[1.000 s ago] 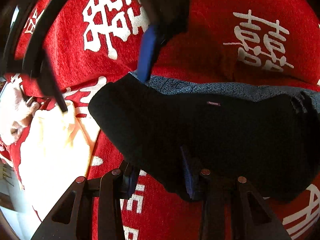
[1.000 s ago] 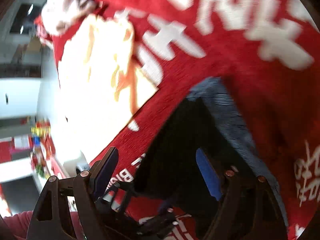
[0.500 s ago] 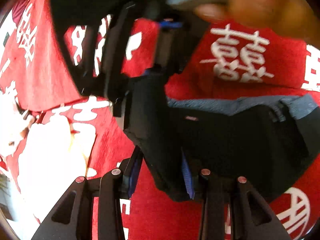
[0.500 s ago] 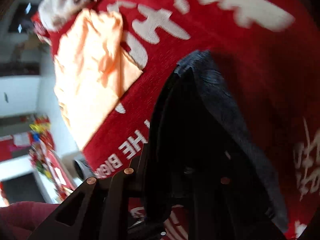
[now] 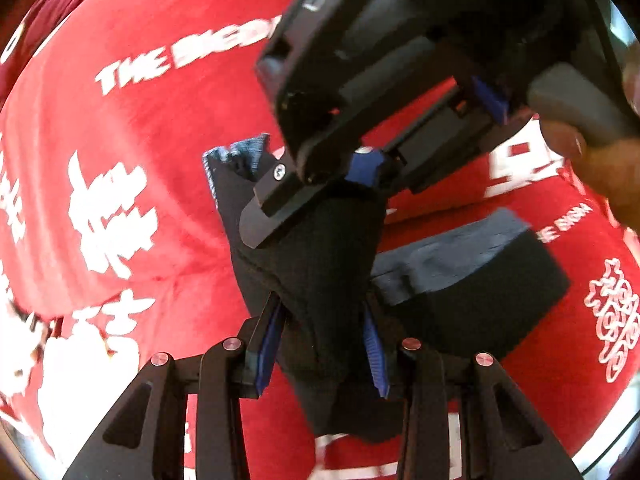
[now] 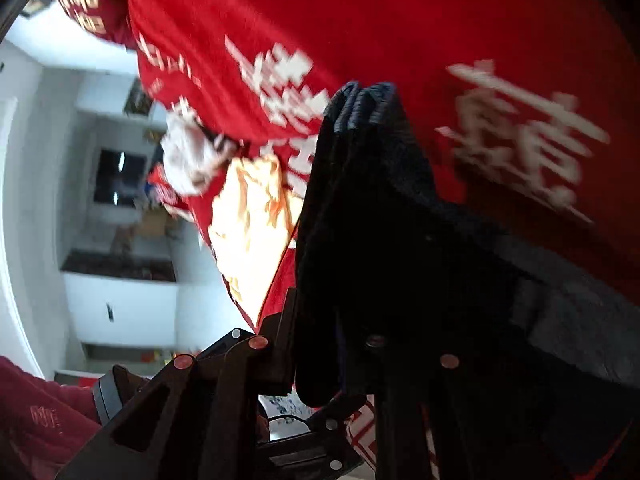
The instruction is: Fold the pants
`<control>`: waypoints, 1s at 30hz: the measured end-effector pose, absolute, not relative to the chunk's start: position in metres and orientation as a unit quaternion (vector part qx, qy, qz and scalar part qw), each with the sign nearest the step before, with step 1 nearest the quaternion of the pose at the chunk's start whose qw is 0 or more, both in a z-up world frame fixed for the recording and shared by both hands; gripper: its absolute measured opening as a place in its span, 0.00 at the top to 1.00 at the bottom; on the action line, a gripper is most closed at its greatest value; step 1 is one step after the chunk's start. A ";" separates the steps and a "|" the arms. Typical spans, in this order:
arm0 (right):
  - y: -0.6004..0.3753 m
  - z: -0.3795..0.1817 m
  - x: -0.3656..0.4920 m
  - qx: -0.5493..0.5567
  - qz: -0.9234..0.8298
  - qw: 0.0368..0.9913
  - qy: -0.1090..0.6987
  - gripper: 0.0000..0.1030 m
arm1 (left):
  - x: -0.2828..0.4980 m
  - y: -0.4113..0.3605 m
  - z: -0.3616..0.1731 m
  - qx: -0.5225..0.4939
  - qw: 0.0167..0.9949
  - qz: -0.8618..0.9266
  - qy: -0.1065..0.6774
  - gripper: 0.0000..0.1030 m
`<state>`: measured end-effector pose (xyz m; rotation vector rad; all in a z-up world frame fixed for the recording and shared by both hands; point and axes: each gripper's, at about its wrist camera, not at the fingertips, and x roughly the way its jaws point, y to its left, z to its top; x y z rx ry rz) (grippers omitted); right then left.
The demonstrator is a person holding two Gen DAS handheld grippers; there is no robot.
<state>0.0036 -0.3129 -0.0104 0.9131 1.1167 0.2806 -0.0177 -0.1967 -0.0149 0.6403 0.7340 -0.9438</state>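
Clearly, a fold is being carried out in mid-air: in the left wrist view the pants, black knit with a blue-grey ribbed waistband, are pinched as a thick bunch by the left gripper, its blue-padded fingers pressed against the cloth on both sides. The right gripper is seen ahead, clamped on the upper edge of the same lifted fold, while the rest of the garment is left lying on the red blanket, a plush cover printed with white characters. In the right wrist view the dark cloth is draped over the nearly shut fingers, which are hidden by it. Next, the raised half is judged to need laying evenly over the resting half.
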 end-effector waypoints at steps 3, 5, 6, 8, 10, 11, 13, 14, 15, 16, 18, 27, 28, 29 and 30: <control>-0.347 -0.002 -0.045 0.438 0.106 0.752 0.482 0.83 | -0.052 -0.227 -0.009 0.310 0.761 -0.466 0.330 0.62; -0.364 -0.004 -0.077 0.454 0.091 0.755 0.464 0.83 | -0.076 -0.245 -0.010 0.322 0.747 -0.484 0.323 0.62; -0.376 -0.005 -0.097 0.465 0.081 0.755 0.456 0.83 | -0.088 -0.253 -0.013 0.330 0.740 -0.491 0.321 0.62; -0.392 -0.015 -0.132 0.485 0.061 0.751 0.444 0.83 | -0.112 -0.270 -0.021 0.348 0.724 -0.504 0.318 0.62; -0.401 -0.027 -0.158 0.502 0.045 0.745 0.437 0.83 | -0.132 -0.284 -0.032 0.361 0.709 -0.515 0.320 0.62; -0.408 -0.036 -0.174 0.511 0.034 0.741 0.435 0.83 | -0.143 -0.293 -0.040 0.368 0.699 -0.522 0.322 0.62; -0.418 -0.050 -0.190 0.520 0.020 0.736 0.434 0.83 | -0.163 -0.307 -0.053 0.381 0.684 -0.533 0.322 0.62; -0.423 -0.058 -0.201 0.526 0.012 0.732 0.433 0.83 | -0.171 -0.312 -0.058 0.386 0.679 -0.536 0.321 0.62; -0.429 -0.068 -0.211 0.535 0.003 0.726 0.431 0.83 | -0.178 -0.315 -0.067 0.392 0.674 -0.538 0.321 0.61; -0.430 -0.081 -0.212 0.542 -0.004 0.721 0.432 0.83 | -0.185 -0.320 -0.076 0.399 0.666 -0.540 0.323 0.61; -0.438 -0.102 -0.225 0.548 -0.017 0.711 0.440 0.83 | -0.194 -0.325 -0.091 0.412 0.657 -0.538 0.331 0.61; -0.434 -0.143 -0.234 0.544 -0.045 0.697 0.464 0.76 | -0.196 -0.307 -0.102 0.430 0.632 -0.544 0.347 0.39; -0.433 -0.142 -0.234 0.539 -0.051 0.698 0.469 0.76 | -0.192 -0.300 -0.096 0.422 0.635 -0.547 0.346 0.37; -0.433 -0.141 -0.235 0.532 -0.056 0.700 0.474 0.76 | -0.190 -0.296 -0.092 0.418 0.635 -0.549 0.348 0.37; -0.431 -0.140 -0.233 0.523 -0.062 0.703 0.478 0.76 | -0.184 -0.290 -0.088 0.414 0.635 -0.548 0.354 0.37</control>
